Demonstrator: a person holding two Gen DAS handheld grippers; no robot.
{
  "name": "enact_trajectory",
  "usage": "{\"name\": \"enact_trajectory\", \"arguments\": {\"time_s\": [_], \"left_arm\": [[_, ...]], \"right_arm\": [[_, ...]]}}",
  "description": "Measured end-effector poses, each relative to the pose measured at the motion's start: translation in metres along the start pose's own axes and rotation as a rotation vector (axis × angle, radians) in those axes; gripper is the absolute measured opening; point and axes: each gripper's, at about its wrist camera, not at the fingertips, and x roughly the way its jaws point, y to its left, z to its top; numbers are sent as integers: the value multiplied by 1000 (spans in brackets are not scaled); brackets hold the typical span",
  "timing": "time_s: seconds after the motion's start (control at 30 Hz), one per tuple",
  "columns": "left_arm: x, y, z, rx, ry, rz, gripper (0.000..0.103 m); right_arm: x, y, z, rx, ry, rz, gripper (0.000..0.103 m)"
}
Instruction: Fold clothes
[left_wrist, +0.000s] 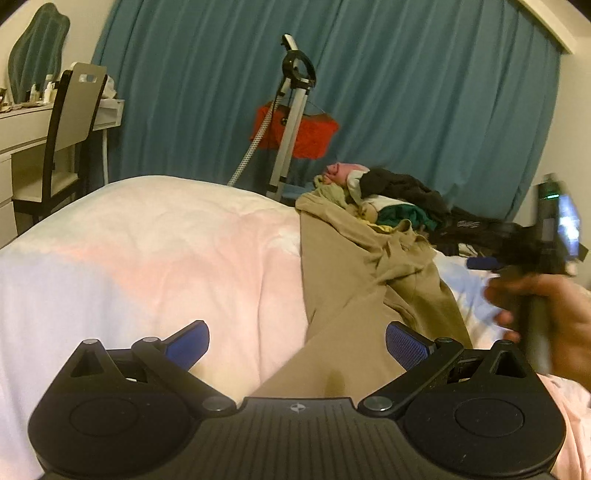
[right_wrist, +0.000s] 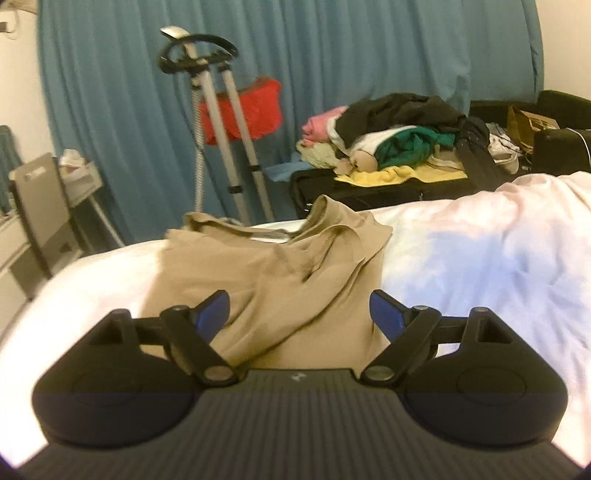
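Left gripper (left_wrist: 297, 345): blue-padded jaws spread apart, holding nothing. Right gripper (right_wrist: 299, 312): likewise spread, empty. No legible writing; a small emblem on each gripper body is unreadable. Directly ahead of both lies the crumpled tan knit garment (right_wrist: 280, 273), creased, unfolded, on the pale pink-white duvet (right_wrist: 480, 258). Beyond it sits a heap of mixed clothes (right_wrist: 399, 136).

Garment (right_wrist: 280, 273) on bed (right_wrist: 480, 266); clothes pile (right_wrist: 399, 136) behind (steamer stand (right_wrist: 218, 122) left of it).
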Motion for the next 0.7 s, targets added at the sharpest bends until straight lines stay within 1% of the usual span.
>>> {"name": "enact_trajectory", "arguments": {"time_s": [0.13, 0.2, 0.27, 0.33, 0.43, 0.47, 0.5, 0.57, 0.7], "left_arm": [[-9, -4, 2, -3, 20, -25, 102], [-19, -5, 4, -3, 39, -27, 102], [-32, 4, 10, -13, 83, -42, 102], [-44, 13, 16, -23, 126, -57, 102], [-63, 26, 25, -38, 192, -79, 102], [-65, 33, 28, -44, 226, -96, 102], [-63, 40, 31, -40, 276, -122, 101], [-56, 57, 34, -50, 380, -178, 96], [-36, 87, 33, -152, 445, -173, 89]], "right_arm": [[-71, 5, -18, -23, 2, 67, 84], [-108, 4, -33, -51, 9, 78, 84], [-140, 0, -50, -65, 11, 85, 84], [-164, -4, -65, -52, 32, 94, 84], [-189, -9, -83, -32, 70, 95, 84], [-195, -11, -86, -24, 80, 97, 84], [-200, -13, -90, -16, 89, 100, 84], [-210, -16, -95, 6, 102, 110, 84], [-221, -25, -101, 86, 117, 129, 84]]}}
